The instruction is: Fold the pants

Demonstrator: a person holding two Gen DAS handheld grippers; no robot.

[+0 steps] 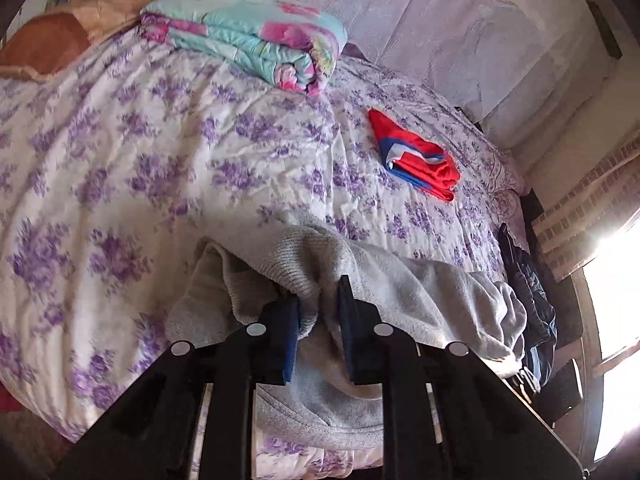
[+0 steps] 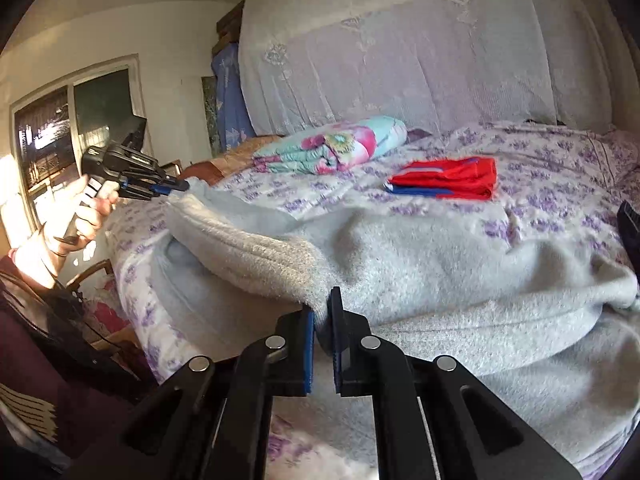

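Grey fleece pants [image 1: 404, 284] lie bunched at the near edge of the bed; they also fill the middle of the right wrist view [image 2: 440, 272]. My left gripper [image 1: 320, 300] is shut on the ribbed grey waistband and lifts it off the bed. It also shows in the right wrist view [image 2: 176, 188], at the left, pinching one corner of the band. My right gripper [image 2: 322, 312] is shut on the other end of the same ribbed band. The pant legs hang over the bed edge, partly hidden.
The bed has a white cover with purple flowers [image 1: 160, 152]. A folded red and blue garment [image 1: 416, 160] lies behind the pants. A folded floral quilt [image 1: 248, 32] and brown pillows [image 1: 52, 40] sit at the far end. Dark clothes [image 1: 528, 300] lie at the right edge.
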